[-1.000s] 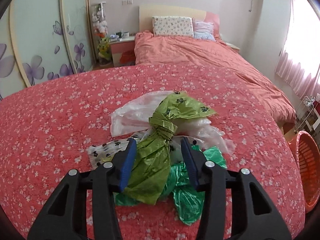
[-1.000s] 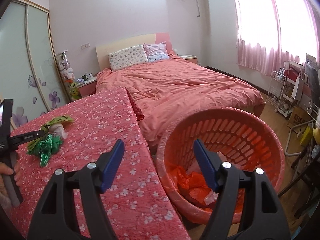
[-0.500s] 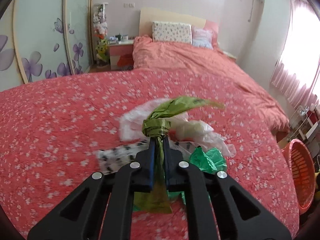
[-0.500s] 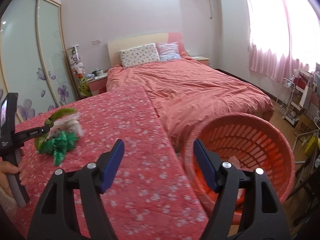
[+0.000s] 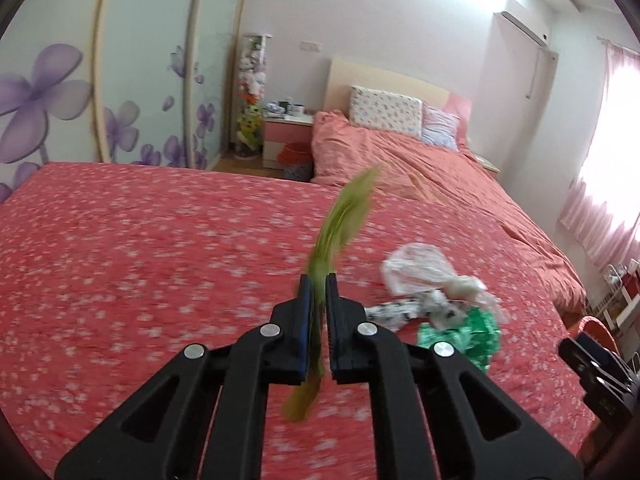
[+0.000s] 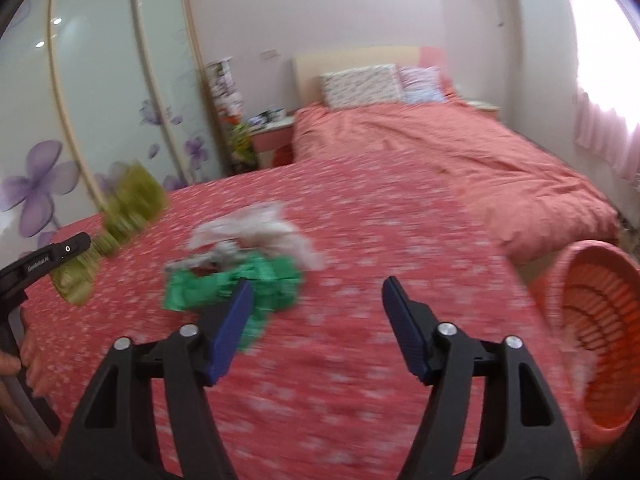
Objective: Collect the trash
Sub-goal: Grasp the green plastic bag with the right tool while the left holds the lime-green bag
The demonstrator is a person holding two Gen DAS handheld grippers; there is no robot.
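The left gripper (image 5: 316,286), at lower centre of its own view, is pressed together on an olive-green plastic bag (image 5: 344,220), which streams up past the pads and dangles below them, clear of the red floral bedspread (image 5: 140,248). To its right, in the right half of the frame, the remaining trash lies on the bedspread: a clear plastic bag (image 5: 416,266), a white black-spotted wrapper (image 5: 404,310) and a crumpled green bag (image 5: 464,334) touching one another. In the right wrist view, the right gripper (image 6: 316,292) stands spread with nothing between its blue pads, its jaws having just narrowed slightly, the green bag just beyond its left finger. An orange basket (image 6: 596,320) sits at the right edge of that frame.
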